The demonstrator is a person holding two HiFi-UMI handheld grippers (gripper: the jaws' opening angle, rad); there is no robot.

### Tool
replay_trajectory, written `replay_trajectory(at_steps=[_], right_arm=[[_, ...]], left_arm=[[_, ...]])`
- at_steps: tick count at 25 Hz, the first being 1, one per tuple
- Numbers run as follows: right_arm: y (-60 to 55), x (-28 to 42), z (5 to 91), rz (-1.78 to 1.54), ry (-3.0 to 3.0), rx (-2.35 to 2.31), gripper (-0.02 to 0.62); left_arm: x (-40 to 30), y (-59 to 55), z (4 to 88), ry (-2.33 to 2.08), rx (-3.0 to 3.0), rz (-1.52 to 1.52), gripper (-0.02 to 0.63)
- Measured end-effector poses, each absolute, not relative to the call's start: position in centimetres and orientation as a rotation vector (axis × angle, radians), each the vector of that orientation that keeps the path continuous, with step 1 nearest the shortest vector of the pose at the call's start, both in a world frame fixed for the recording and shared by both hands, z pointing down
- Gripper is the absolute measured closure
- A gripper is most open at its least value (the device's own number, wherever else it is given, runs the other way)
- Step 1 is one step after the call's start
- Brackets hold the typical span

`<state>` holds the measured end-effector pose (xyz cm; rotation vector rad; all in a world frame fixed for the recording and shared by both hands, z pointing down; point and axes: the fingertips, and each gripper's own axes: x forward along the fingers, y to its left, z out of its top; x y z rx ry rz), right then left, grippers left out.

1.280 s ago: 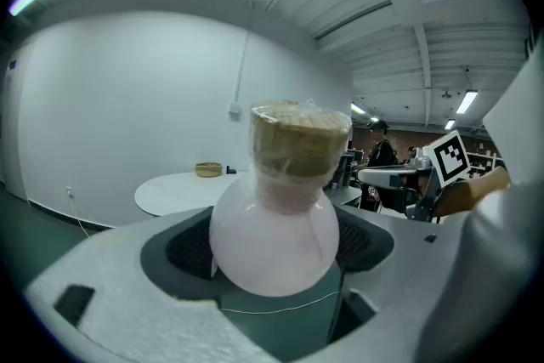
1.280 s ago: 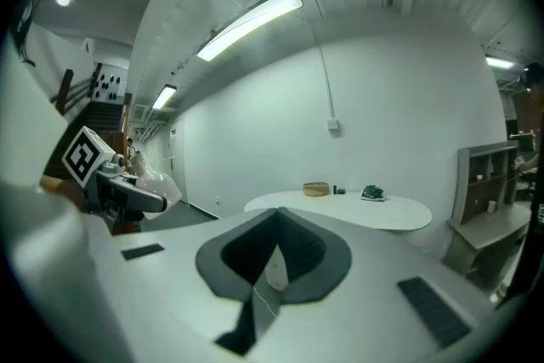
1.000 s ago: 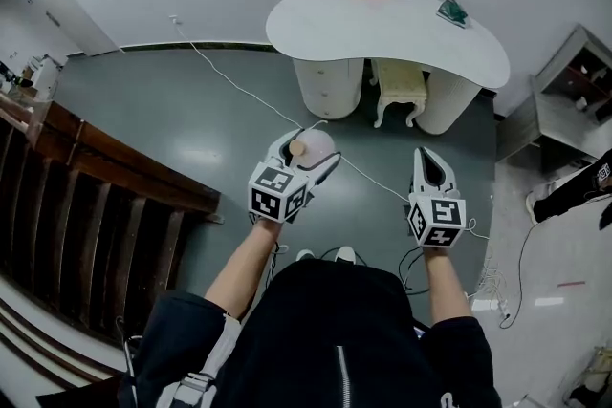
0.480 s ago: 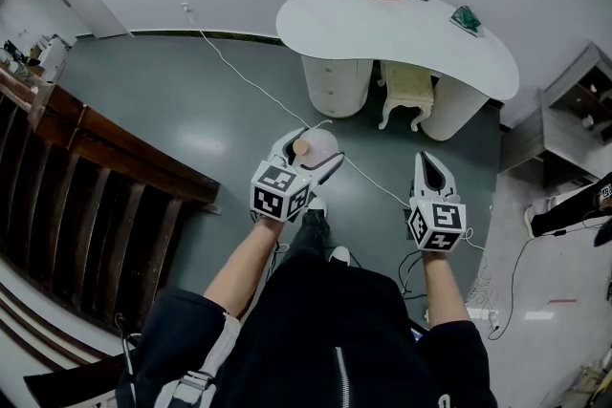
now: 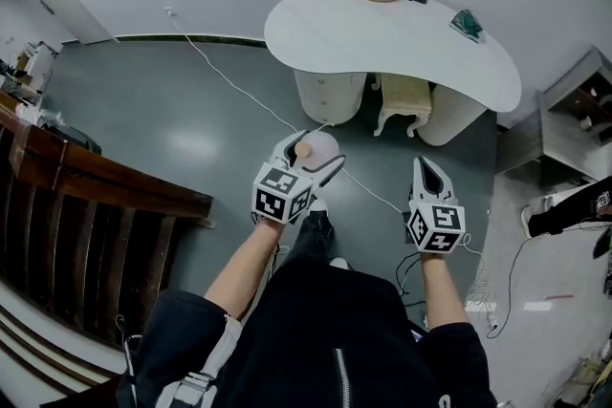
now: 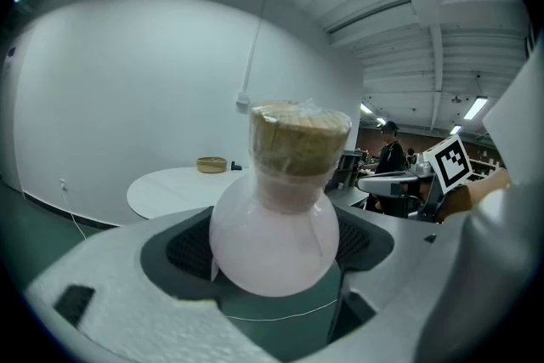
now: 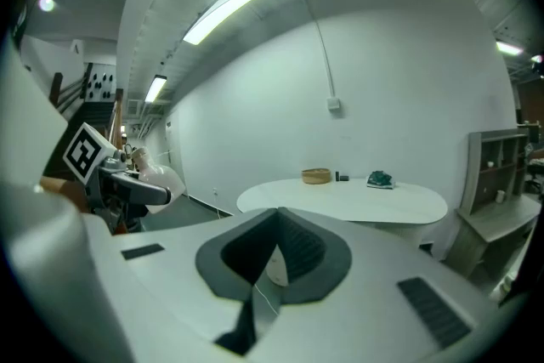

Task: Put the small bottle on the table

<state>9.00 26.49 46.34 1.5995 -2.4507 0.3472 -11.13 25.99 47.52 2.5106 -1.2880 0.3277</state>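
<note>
The small bottle (image 6: 274, 242) is gripped upright, cork end up, by the left gripper's (image 5: 306, 156) jaws at mid-frame over the grey floor (image 5: 163, 110), the right gripper (image 5: 427, 169) is closed on nothing, and the white table (image 5: 382, 43) is seen further up.

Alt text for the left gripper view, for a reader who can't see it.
A round, pale pink bottle with a film-wrapped cork stopper sits gripped between the padded jaws of the left gripper. Beyond it stand a curved white table carrying a woven basket, and a white wall.
</note>
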Motion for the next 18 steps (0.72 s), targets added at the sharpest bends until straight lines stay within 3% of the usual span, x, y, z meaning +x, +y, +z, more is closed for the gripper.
replay_trajectory(at_steps=[18], right_arm=[[7.2,0.1,44.8,0.365,-2.392,1.696,0.594]], left_arm=[[-19.8,5.0,46.9,-1.183,2.574,0.348,0.206]])
